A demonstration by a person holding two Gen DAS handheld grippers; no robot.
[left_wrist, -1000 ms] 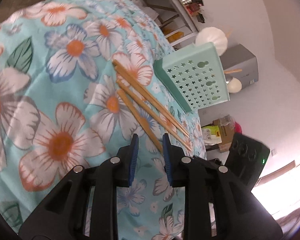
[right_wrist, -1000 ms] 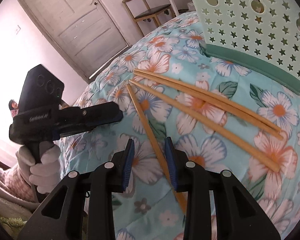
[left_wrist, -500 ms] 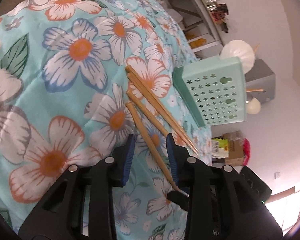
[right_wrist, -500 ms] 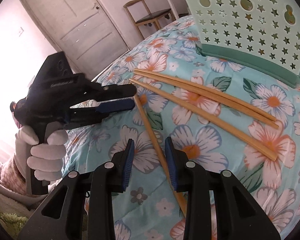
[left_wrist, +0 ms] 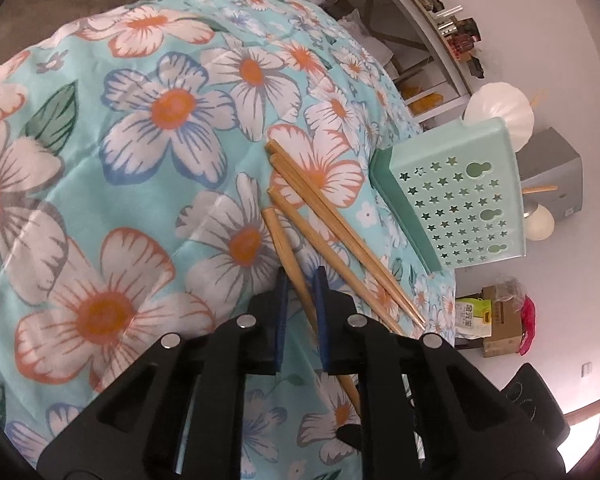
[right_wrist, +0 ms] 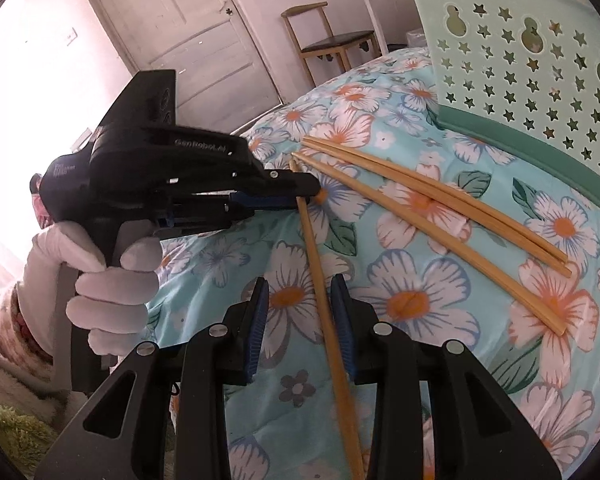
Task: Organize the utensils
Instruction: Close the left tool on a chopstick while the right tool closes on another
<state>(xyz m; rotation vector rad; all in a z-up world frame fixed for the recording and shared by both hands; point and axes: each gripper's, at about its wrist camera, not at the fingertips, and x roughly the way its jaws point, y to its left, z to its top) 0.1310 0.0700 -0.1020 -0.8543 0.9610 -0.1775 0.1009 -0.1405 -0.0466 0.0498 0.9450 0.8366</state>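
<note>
On the bed's turquoise floral quilt (left_wrist: 148, 208), landmark is the mint-green plastic basket with star cut-outs (right_wrist: 532, 80) at the far edge: three light wooden chopsticks (right_wrist: 432, 200) lie near its base, roughly parallel to its front wall, and a fourth stray wooden chopstick (right_wrist: 320, 276) lies apart from them on the side away from the basket, angled across their line. Stray stick's long axis runs from its thick end near the basket-side group back toward both grippers. Left gripper (left_wrist: 299, 284) is on it: jaws have just been closing, fingers narrow, stick sits between the blue pads (left_wrist: 282, 304) close behind the thick end, looks pinched or nearly so; the right-wrist view shows the same grip side-on. Right gripper (right_wrist: 300, 300) straddles the same stick further down toward the thin end, fingers moderately apart, visible gaps on both sides, so not clamping. White-gloved hand (right_wrist: 100, 280) holds the left tool. Judgement: left hand owns the pick, it's nearer the thick end; next move likely lifts that end and swings the stick toward the basket. Risk: thin stick pivoting in a near-end pinch, or dragging the quilt.
</note>
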